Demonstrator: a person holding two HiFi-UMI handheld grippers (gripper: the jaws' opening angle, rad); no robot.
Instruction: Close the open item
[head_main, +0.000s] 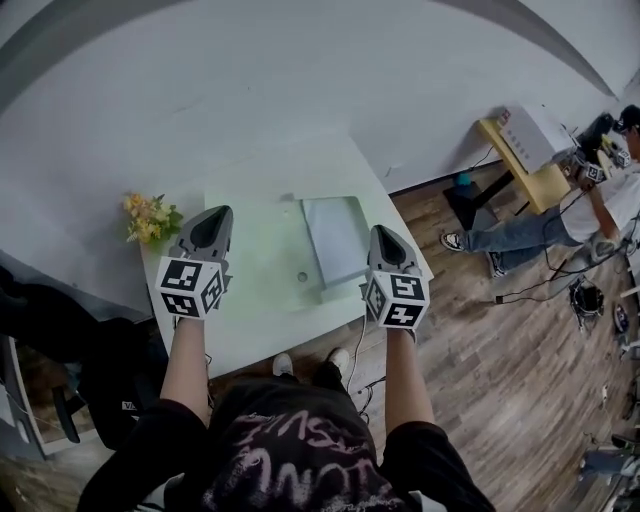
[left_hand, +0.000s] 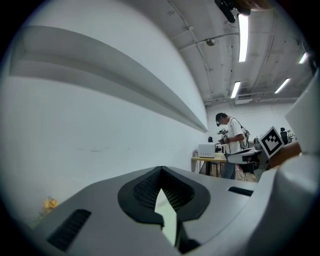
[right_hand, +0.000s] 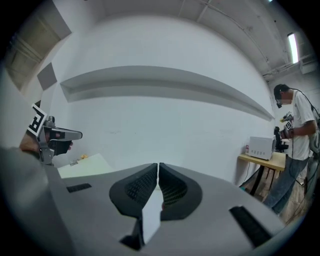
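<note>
A pale grey-blue laptop (head_main: 336, 240) lies on a light green mat (head_main: 255, 250) on the white table (head_main: 250, 340); from above it looks flat, and I cannot tell whether its lid is raised. My left gripper (head_main: 217, 213) hovers over the mat's left edge, apart from the laptop, with its jaws together and nothing in them (left_hand: 161, 168). By the laptop's right edge my right gripper (head_main: 381, 232) is held above the table, shut and empty (right_hand: 158, 165). Both gripper views point at the white wall, and neither one shows the laptop.
Yellow flowers (head_main: 150, 215) stand at the table's left corner. A small round thing (head_main: 302, 276) lies on the mat. A person (head_main: 600, 195) works at a yellow bench (head_main: 525, 160) far right. Cables trail on the wooden floor (head_main: 500, 350).
</note>
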